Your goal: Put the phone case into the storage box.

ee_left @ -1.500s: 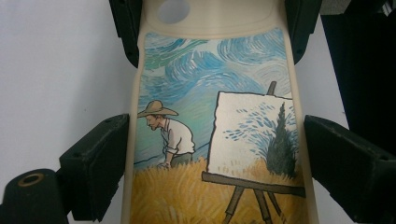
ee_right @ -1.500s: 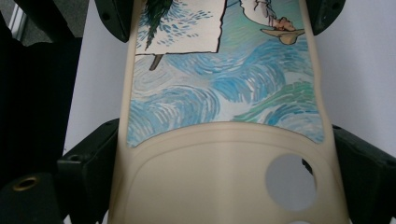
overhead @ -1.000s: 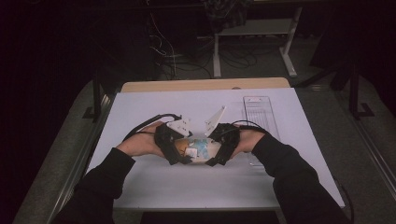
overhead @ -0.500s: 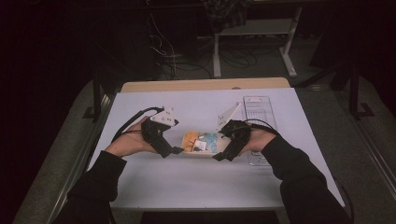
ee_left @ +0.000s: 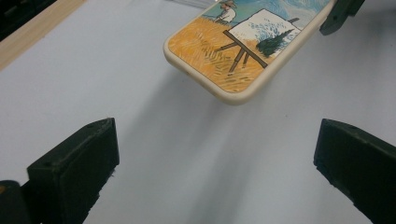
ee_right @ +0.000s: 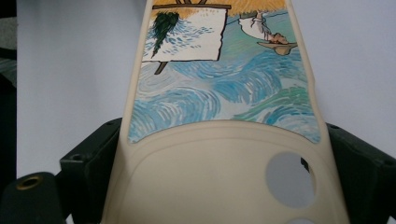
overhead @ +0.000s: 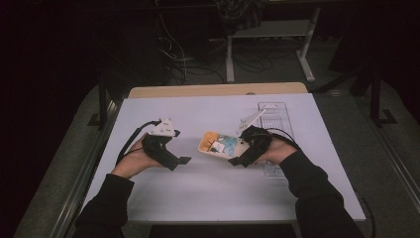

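Though it looks like a full phone, the case (ee_right: 219, 140) is an empty shell: the round camera hole at its near end shows the table straight through. It hangs above the white table (overhead: 208, 198), off the surface, its painted end tipped toward the left gripper (overhead: 173, 158).

The right gripper (overhead: 241, 154) pinches it across its width at the camera-hole end, one black jaw on each long edge. Probably light and a little springy, the case should flex rather than crack, so a hard squeeze there would likely bow the sides inward. The cream rim looks matte and grippy; the printed back looks slicker. Taking hold by the long edges seems best, since the thin walls give the jaws flat seats, and the far end is free for a second grip.

The left gripper stands spread wide and empty just short of that free end, the case's corner (ee_left: 233, 88) floating ahead of and above its jaws.

A clear ruler-like strip (overhead: 277, 124) lies flat on the table beyond the right hand (overhead: 277, 151).
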A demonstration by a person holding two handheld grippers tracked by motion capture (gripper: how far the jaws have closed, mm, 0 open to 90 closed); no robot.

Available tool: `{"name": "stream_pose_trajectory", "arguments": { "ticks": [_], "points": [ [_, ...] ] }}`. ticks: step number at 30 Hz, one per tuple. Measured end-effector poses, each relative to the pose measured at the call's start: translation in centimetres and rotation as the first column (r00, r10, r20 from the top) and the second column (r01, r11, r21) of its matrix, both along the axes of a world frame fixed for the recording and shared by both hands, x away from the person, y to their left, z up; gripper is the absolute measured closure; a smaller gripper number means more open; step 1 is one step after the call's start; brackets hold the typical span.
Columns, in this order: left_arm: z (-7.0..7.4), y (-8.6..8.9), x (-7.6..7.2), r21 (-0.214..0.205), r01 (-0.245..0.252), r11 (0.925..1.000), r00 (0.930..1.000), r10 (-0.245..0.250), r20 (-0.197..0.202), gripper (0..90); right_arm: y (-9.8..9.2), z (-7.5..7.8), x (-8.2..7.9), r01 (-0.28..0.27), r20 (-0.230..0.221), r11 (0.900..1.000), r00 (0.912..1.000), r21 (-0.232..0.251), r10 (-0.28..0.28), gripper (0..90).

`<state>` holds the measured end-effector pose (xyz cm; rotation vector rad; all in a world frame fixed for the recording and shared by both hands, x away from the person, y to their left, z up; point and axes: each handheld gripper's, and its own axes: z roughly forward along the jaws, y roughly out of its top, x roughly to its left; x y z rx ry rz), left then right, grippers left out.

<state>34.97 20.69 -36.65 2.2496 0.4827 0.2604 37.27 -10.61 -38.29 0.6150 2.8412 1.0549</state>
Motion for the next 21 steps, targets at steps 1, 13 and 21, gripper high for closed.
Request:
{"name": "stream_pose_trajectory", "arguments": {
  "ticks": [1, 13, 21],
  "points": [
    [-0.2, 0.1, 0.0, -0.002, -0.007, 1.0000, 1.0000, 0.007, -0.002, 0.0, 0.0, -0.1, 0.0, 0.014, 0.000, 0.9999, 0.9999, -0.006, -0.014, 8.8],
    [-2.0, -0.6, -1.3, -0.063, -0.087, 0.9942, 0.9957, 0.085, -0.039, 0.2, 0.3, -0.6, -0.7, 0.119, -0.047, 0.9929, 0.9919, 0.007, -0.118, 8.8],
    [-2.5, -0.7, -1.6, -0.062, -0.113, 0.9917, 0.9936, 0.112, -0.020, 0.3, 0.2, -0.4, -1.0, 0.122, -0.040, 0.9924, 0.9918, 0.018, -0.121, 8.8]
  ]
}}
